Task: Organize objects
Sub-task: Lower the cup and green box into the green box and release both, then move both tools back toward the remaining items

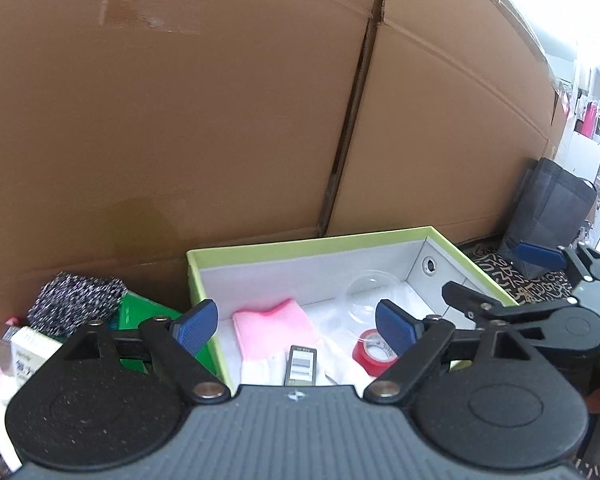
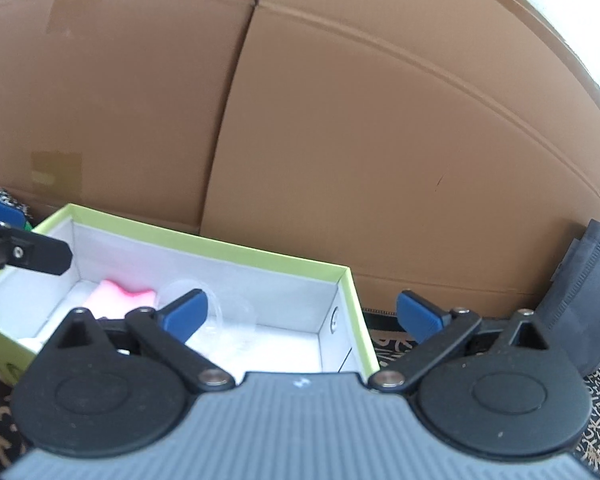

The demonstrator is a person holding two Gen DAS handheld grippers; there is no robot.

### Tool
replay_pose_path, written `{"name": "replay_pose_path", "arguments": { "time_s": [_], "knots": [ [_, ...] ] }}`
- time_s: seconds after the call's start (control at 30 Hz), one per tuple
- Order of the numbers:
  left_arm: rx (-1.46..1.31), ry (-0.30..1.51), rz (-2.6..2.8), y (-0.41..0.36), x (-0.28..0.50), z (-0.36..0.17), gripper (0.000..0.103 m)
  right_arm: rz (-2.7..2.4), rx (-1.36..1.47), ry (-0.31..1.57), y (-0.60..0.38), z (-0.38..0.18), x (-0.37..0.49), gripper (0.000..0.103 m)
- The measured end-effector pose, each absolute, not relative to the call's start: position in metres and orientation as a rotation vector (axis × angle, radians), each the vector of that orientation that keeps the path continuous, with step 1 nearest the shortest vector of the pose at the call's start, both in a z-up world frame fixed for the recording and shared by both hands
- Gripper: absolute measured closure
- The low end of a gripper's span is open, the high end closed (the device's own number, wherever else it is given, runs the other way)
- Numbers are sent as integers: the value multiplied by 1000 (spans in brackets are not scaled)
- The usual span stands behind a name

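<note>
Two big cardboard cartons [image 1: 220,120] stand side by side as a wall behind everything, a dark seam between them. Against their foot sits a lime-green box [image 1: 312,242] with a white lining, open at the top, on a surface covered by a dark cloth with pale scribbled lettering [image 1: 540,280]. To the right of the box a dark grey fabric bag [image 1: 552,208] leans near the cartons.

Over the box's near edge hangs the left tool [image 1: 296,330], its blue pads spread wide with nothing between them. The right tool [image 2: 300,316] hangs over the box's right corner, likewise wide apart and empty; in the left wrist view it shows at the right edge, beside the box.

Inside the box lie a folded pink cloth [image 1: 274,328] on something white, a clear plastic dome lid [image 1: 370,292] toward the back right, a roll of red tape [image 1: 374,350] just in front of the lid, and a small dark packet with a barcode label [image 1: 301,364] between cloth and tape.

Outside the box, to its left, a green package [image 1: 140,312] leans against the box wall, a steel-wool scourer [image 1: 74,298] rests on top of it against the carton, and a small white printed carton [image 1: 30,354] lies nearest the camera.
</note>
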State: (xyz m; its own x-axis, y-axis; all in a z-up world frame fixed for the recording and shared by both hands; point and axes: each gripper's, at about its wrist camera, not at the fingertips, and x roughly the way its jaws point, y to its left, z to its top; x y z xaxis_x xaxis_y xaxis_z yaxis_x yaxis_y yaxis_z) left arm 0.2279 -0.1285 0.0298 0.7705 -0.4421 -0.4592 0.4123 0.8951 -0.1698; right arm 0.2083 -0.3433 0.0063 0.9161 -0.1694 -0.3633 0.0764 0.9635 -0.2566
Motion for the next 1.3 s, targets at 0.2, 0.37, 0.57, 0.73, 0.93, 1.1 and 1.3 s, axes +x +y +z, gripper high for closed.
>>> {"name": "replay_pose_path", "arguments": {
  "time_s": [0.2,0.37,0.57,0.73,0.93,1.1,1.3],
  "knots": [
    [-82,527,-456,-113,204,32,13,-90,-206,413,-333,14,185,0],
    [-89,551,-440,-92,171,26,13,3,-67,475,-329,8,163,0],
    [-100,555,-391,-56,127,17,13,83,115,529,-314,-4,129,0],
    [-66,534,-326,-25,91,5,13,113,219,586,-294,-16,112,0],
    [-74,572,-247,14,68,-13,13,140,240,606,-260,-23,96,0],
    [-111,589,-173,48,59,-20,13,150,232,675,-225,-23,98,0],
    [-151,593,-83,85,59,-26,13,343,243,745,-188,-34,112,0]
  ]
}}
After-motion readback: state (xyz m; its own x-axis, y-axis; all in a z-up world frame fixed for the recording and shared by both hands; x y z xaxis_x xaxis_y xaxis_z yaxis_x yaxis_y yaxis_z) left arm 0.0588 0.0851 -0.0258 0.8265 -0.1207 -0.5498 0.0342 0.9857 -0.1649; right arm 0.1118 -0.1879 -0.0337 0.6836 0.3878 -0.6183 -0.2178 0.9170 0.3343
